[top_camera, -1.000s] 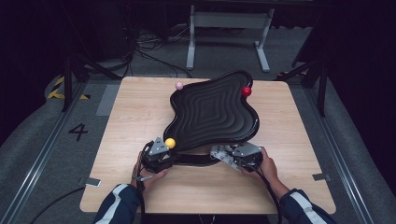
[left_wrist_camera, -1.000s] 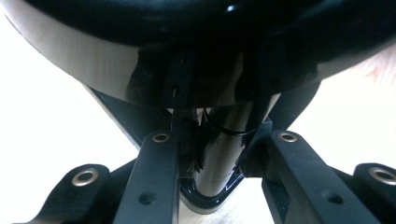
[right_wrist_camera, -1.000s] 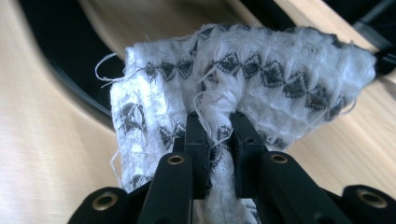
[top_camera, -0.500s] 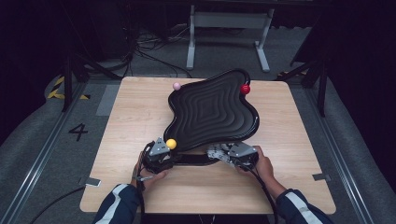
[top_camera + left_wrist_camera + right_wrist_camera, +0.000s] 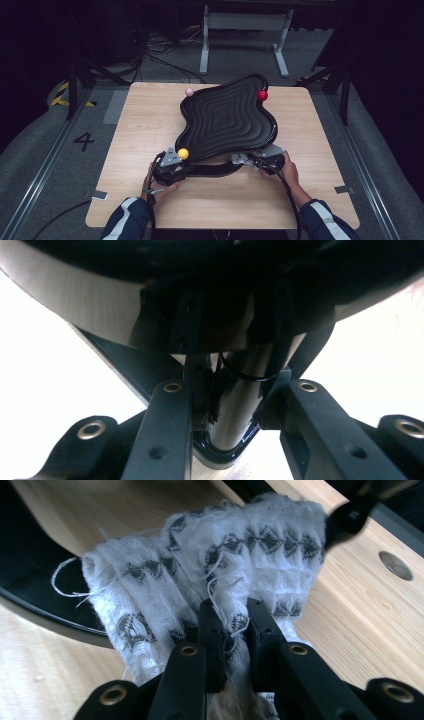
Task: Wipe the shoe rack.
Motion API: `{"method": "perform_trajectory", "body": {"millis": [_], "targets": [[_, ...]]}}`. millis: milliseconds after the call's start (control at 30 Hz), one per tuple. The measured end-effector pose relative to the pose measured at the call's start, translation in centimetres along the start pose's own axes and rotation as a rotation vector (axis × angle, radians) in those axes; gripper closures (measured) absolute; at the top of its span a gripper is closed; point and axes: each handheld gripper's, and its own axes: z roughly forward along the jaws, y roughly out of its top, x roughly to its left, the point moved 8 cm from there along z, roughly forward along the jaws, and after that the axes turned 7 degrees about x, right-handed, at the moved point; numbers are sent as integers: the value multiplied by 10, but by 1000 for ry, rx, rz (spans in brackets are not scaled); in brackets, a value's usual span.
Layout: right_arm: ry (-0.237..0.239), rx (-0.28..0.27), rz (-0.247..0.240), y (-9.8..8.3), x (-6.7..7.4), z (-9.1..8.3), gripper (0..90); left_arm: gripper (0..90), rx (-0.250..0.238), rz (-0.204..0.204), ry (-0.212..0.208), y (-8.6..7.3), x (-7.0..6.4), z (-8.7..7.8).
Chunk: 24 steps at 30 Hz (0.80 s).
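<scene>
Black wavy tray (image 5: 227, 120), tilted above the wooden table (image 5: 135, 130), clamped at its near edge by the left gripper (image 5: 227, 405). Right gripper (image 5: 232, 625) pinches a patterned white cloth (image 5: 200, 575) (wiping looks underway, extent unclear).

Tray (image 5: 227, 120): black, wavy-edged, ribbed with concentric stepped ridges; glossy rim.
Tray pose: tilted, far end raised off the desk (image 5: 140, 125), near edge low towards the person.
Tray place: over the middle of the desk, near edge gripped at two spots.
Tray underside (image 5: 220, 405): shiny black edge is seen pinched close up.
Cloth (image 5: 210, 575): white, loosely woven, with dark diamond pattern and frayed threads.
Cloth state: bunched and crumpled, pinched at its lower fold beside the tray's rim.
</scene>
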Motion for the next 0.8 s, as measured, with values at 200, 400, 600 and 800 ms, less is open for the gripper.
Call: {"method": "perform_trajectory", "body": {"millis": [200, 400, 600, 800], "targets": [[38, -7, -11, 3, 10, -3, 803, 734, 2, -4, 11, 0, -1, 0], [91, -13, -60, 8, 32, -3, 801, 734, 6, 2, 3, 0, -4, 1], [105, -26, -112, 14, 48, -4, 801, 732, 6, 3, -12, 0, -6, 0], [99, -26, -90, 12, 41, -2, 796, 732, 12, 21, -23, -1, -9, 1]]}}
